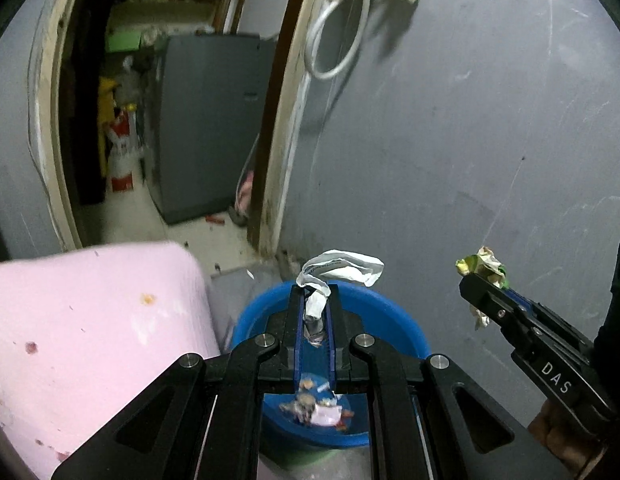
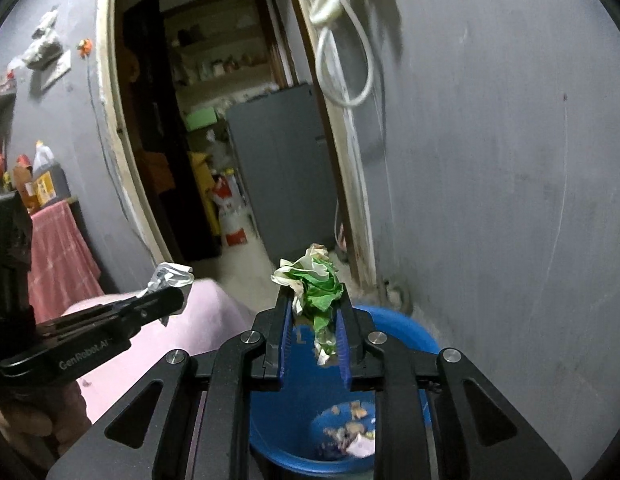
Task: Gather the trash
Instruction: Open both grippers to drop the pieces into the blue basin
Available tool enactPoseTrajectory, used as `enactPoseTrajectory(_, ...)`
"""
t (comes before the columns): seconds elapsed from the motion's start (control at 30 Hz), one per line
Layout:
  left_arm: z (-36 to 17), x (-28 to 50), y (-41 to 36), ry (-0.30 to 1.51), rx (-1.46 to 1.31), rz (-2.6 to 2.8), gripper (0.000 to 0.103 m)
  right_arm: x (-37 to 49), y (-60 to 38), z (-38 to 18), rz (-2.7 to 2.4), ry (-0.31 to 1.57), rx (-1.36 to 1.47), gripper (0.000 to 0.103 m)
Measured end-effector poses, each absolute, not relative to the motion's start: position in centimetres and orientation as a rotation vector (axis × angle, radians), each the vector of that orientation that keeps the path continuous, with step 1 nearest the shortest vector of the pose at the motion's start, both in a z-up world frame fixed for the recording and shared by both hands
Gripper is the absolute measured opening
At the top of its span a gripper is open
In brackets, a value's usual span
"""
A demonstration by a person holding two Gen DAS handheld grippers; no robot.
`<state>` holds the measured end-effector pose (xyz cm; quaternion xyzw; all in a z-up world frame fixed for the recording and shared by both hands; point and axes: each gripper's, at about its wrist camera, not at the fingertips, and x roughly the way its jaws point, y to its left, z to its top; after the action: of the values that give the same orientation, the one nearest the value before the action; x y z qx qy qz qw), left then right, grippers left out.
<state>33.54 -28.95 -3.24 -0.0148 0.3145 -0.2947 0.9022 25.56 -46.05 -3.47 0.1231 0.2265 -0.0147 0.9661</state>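
Both hand-held grippers angle downward above the blue bucket [image 1: 394,320]. The left gripper [image 1: 315,296] pinches a white crumpled wrapper [image 1: 342,270]; the right gripper [image 2: 316,312] clamps a green-and-white wad [image 2: 316,280], perhaps paper. Scraps [image 2: 350,432] lie in the bucket, beside a pink cushion [image 1: 90,340].

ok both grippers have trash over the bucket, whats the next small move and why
Probably open the left gripper so its crumpled white wrapper drops. Its jaws sit directly above the round blue plastic bucket, which already holds scraps. The right gripper, pinching crumpled green and white paper, hangs over the same bucket and could release next.
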Motion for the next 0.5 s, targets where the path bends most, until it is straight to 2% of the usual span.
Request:
enactPoseTrajectory(0.33, -7.7, 35.6, -29.9, 0.794, -0.027, -0.603, 0.009, 27.6, -47.6, -7.9, -0.041, 0.610, 0.348, 0.020)
enactPoseTrajectory(0.47, -8.6, 36.3, -29.9, 0.816, -0.031, -0.601, 0.015, 27.9, -47.8, -8.5, -0.049, 0.632, 0.359, 0.022)
enactPoseTrajectory(0.5, -8.6, 36.4, -30.1, 0.819, -0.032, -0.601, 0.019, 27.9, -47.8, -8.6, -0.050, 0.634, 0.360, 0.025)
